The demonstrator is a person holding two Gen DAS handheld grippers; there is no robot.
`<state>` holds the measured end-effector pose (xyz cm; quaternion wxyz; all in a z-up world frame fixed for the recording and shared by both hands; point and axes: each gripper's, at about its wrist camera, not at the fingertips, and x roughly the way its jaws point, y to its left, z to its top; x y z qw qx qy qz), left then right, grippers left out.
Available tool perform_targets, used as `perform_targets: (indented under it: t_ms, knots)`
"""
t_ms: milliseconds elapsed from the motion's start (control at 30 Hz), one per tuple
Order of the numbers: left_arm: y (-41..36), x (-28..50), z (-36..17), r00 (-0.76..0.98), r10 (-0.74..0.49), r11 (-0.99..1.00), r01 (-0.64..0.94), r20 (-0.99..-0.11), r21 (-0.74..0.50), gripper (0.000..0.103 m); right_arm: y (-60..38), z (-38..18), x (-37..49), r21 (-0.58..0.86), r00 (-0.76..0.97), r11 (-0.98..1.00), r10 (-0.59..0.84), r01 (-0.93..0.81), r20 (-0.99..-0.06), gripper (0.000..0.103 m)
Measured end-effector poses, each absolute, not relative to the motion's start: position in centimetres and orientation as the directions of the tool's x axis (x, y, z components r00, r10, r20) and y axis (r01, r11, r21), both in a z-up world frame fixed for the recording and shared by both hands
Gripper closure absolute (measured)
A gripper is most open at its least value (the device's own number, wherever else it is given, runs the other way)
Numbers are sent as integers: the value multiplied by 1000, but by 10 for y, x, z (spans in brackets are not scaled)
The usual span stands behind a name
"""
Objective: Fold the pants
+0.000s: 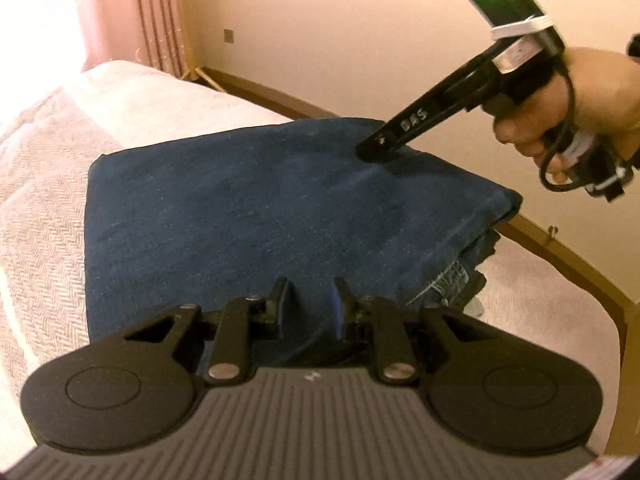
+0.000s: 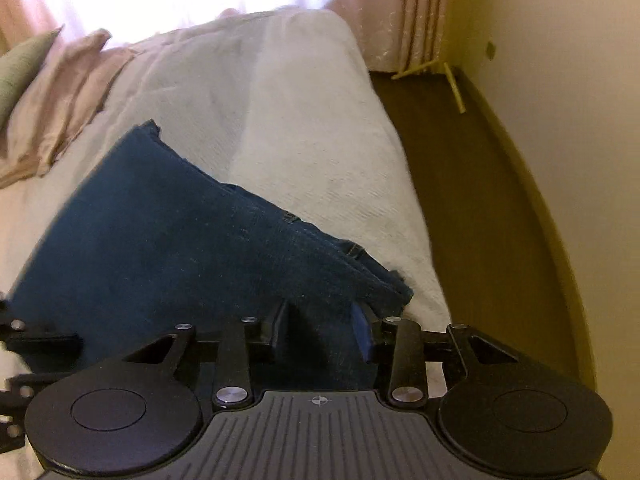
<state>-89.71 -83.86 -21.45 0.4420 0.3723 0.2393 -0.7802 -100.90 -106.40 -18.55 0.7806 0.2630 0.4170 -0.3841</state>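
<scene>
Dark blue jeans (image 1: 240, 208) lie folded into a thick rectangle on the bed, with a belt loop and seams showing at the stacked right edge. My left gripper (image 1: 312, 304) is open just above the near edge of the jeans, and flat denim shows between its fingers. A hand holds my right gripper (image 1: 374, 148), whose tip rests on the far right part of the top layer. In the right wrist view the jeans (image 2: 160, 240) spread ahead and to the left. There my right gripper (image 2: 322, 328) stands open over their near corner. The left gripper (image 2: 40, 340) shows at the left edge.
The bed (image 1: 48, 160) has a pale woven cover (image 2: 300, 100). A green pillow (image 2: 24, 68) and pink bedding (image 2: 68, 92) lie at its far left. Right of the bed runs a strip of brown floor (image 2: 460, 200) along the wall. A curtain (image 1: 156, 16) hangs by the window.
</scene>
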Motion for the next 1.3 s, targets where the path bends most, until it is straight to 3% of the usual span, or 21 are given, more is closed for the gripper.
perform_targets:
  t_ms: [100,267,500,733,767,800,867,933,1067,1100,1233,1300]
  knots:
    - [-839,-896,-208,-328,-495,-488,871,-804,-55,86,-1064,-166,-1020,180,418,546,-351,818,-838,70]
    - [-827,-885,-190,-334,-507,-488,871,-794,-55,85,-1015,-119,-1035,212,479,576,-361,789,-800,70]
    - [-812,-861,-206,-297,-489,-414,906,-820,-82,84,-974,-181,-1052,271,456,525,-263,807,-850,70]
    - [-761,-833,-176,-241,-520,-326,943,-819,-70,82,-952,-136,-1047,217,459,563,-332,797,-824,68]
    - [-752,-828,-172,-231,-522,-308,949,-821,-71,80,-943,-129,-1049,225,468,556,-344,800,-814,61]
    - [-742,-824,-172,-219,-524,-290,955,-823,-69,75,-934,-125,-1049,234,472,545,-351,805,-808,49]
    - [-724,-813,-168,-196,-520,-241,967,-832,-77,65,-911,-121,-1051,249,473,515,-365,820,-802,35]
    - [-712,-806,-164,-178,-522,-201,976,-834,-83,47,-888,-119,-1054,270,471,476,-375,837,-799,33]
    - [-689,-797,-156,-152,-526,-151,985,-837,-84,25,-847,-112,-1055,295,439,376,-390,879,-810,30]
    - [-684,-795,-154,-144,-533,-139,987,-834,-82,15,-836,-110,-1056,285,421,357,-397,890,-816,29]
    - [-667,-786,-144,-136,-546,-98,990,-827,-98,3,-793,-92,-1055,226,351,308,-452,924,-820,28]
    - [-654,-782,-136,-130,-559,-93,991,-819,-94,1,-776,-84,-1054,202,322,287,-472,936,-821,27]
